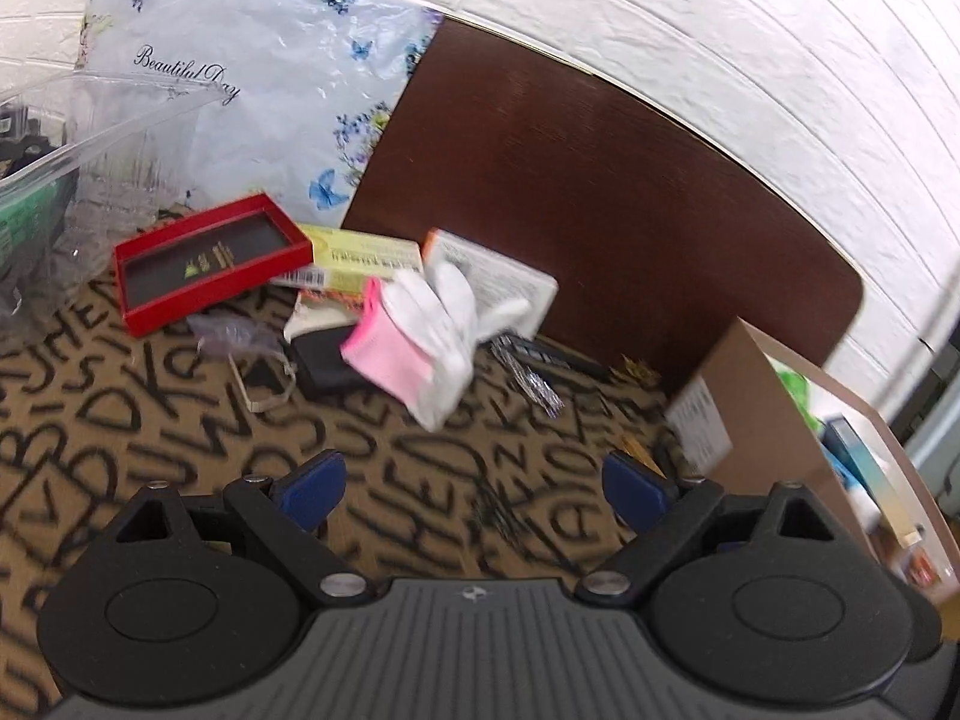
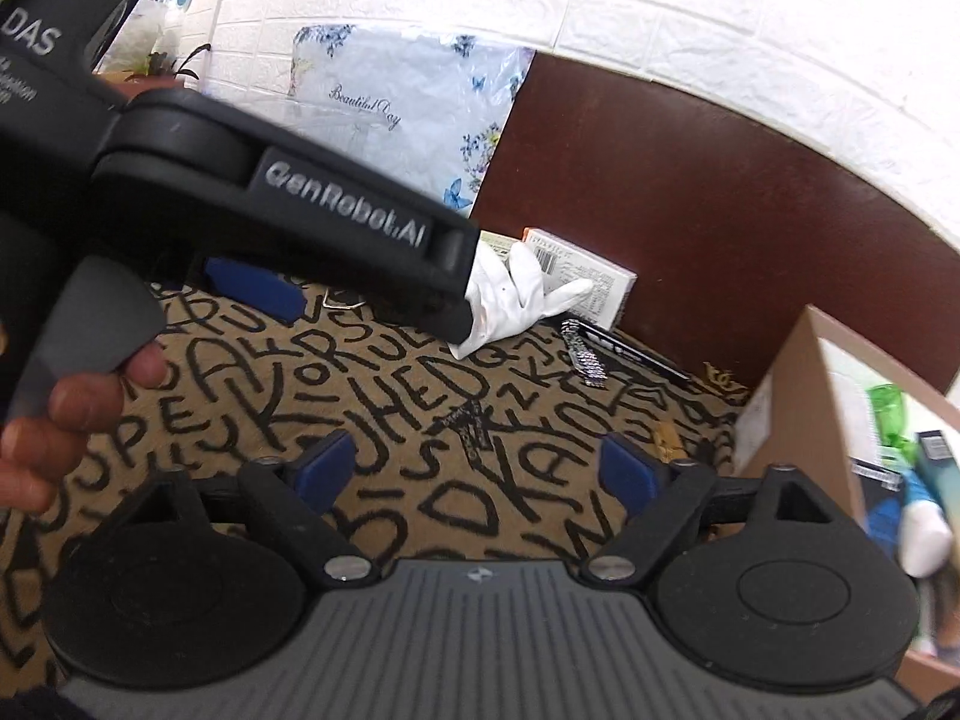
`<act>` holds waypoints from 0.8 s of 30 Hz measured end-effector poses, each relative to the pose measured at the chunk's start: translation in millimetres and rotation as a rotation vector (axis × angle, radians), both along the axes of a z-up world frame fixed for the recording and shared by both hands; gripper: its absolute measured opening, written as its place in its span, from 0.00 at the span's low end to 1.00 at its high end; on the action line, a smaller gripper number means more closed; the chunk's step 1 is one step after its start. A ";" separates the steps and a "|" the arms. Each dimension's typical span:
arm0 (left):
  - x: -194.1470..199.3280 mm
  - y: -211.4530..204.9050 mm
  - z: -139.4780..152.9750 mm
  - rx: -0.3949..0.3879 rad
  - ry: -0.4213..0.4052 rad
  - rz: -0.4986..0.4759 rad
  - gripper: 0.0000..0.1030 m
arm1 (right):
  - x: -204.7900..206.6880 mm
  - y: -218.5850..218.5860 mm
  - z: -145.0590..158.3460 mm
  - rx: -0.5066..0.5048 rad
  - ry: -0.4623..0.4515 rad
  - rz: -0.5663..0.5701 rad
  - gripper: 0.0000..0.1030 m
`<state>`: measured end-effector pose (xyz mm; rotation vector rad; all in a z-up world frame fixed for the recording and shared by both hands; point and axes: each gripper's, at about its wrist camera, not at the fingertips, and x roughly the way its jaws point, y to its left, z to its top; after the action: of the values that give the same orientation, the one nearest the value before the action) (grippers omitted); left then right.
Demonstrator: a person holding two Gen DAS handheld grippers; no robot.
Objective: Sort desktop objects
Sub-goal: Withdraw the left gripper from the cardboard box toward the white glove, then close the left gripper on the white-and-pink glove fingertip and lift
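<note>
Both claws, left [image 1: 474, 489] and right [image 2: 474, 474], gape empty above the desk [image 1: 180, 450]; approach step, next grasp the glove [image 1: 432, 330].

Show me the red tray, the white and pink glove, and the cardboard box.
red tray [image 1: 210, 258]: left wrist view, dark inner floor.
white and pink glove [image 1: 420, 324]: left wrist view, palm.
cardboard box [image 1: 774, 420]: left wrist view, brown outer side.
</note>
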<state>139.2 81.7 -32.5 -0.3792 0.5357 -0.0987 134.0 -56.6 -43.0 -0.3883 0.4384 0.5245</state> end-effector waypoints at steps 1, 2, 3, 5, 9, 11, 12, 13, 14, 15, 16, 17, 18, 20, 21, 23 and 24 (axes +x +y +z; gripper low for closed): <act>7.9 1.2 -1.3 0.004 -0.002 0.002 0.91 | 3.2 2.6 -1.6 0.004 0.007 -0.002 0.80; 15.5 2.1 -3.0 0.008 -0.004 0.002 0.91 | 8.8 4.5 -4.0 0.007 0.014 -0.004 0.79; 23.6 2.7 -5.1 0.013 -0.005 0.000 0.91 | 13.4 6.5 -6.7 0.006 0.021 -0.007 0.79; 38.9 2.7 -9.9 0.027 0.002 0.002 0.83 | 16.8 11.3 -11.8 0.003 0.030 -0.013 0.78; 63.2 3.3 -17.3 0.028 0.014 0.005 0.75 | 35.1 15.6 -18.0 0.007 0.054 -0.024 0.76; 74.0 3.5 -20.1 0.031 0.018 0.007 0.70 | 37.7 16.9 -20.8 0.010 0.061 -0.025 0.76; 79.2 3.7 -21.3 0.031 0.022 0.007 0.68 | 39.2 17.2 -22.2 0.012 0.064 -0.026 0.76; 83.9 3.9 -22.8 0.030 0.026 0.005 0.63 | 40.7 17.3 -23.9 0.012 0.067 -0.026 0.76; 88.0 3.8 -24.3 0.026 0.032 0.000 0.56 | 41.1 17.1 -25.5 0.012 0.072 -0.027 0.76; 91.3 3.4 -26.0 0.022 0.039 -0.007 0.52 | 41.1 16.6 -26.7 0.012 0.076 -0.028 0.76; 94.4 2.6 -27.7 0.019 0.049 -0.016 0.42 | 41.8 16.3 -28.3 0.012 0.079 -0.030 0.76; 96.8 1.7 -29.7 0.019 0.058 -0.026 0.23 | 42.2 15.4 -29.3 0.013 0.084 -0.033 0.76; 99.6 1.0 -32.0 0.018 0.070 -0.039 0.11 | 43.4 14.6 -29.7 0.015 0.088 -0.036 0.76; 99.3 0.0 -34.3 0.017 0.091 -0.063 0.04 | 44.6 12.7 -29.8 0.021 0.091 -0.040 0.76; 95.1 -0.7 -33.5 0.019 0.088 -0.074 0.03 | 44.3 11.9 -29.2 0.023 0.089 -0.041 0.76; 84.3 -2.6 -29.2 0.020 0.072 -0.113 0.02 | 42.7 10.3 -27.2 0.027 0.084 -0.039 0.76; 78.3 -3.4 -26.4 0.018 0.066 -0.131 0.02 | 40.1 9.5 -26.0 0.030 0.081 -0.037 0.76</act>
<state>217.5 78.3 -58.9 -0.3304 0.6257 -0.2081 174.1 -47.0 -69.0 -0.3300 0.5145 0.5120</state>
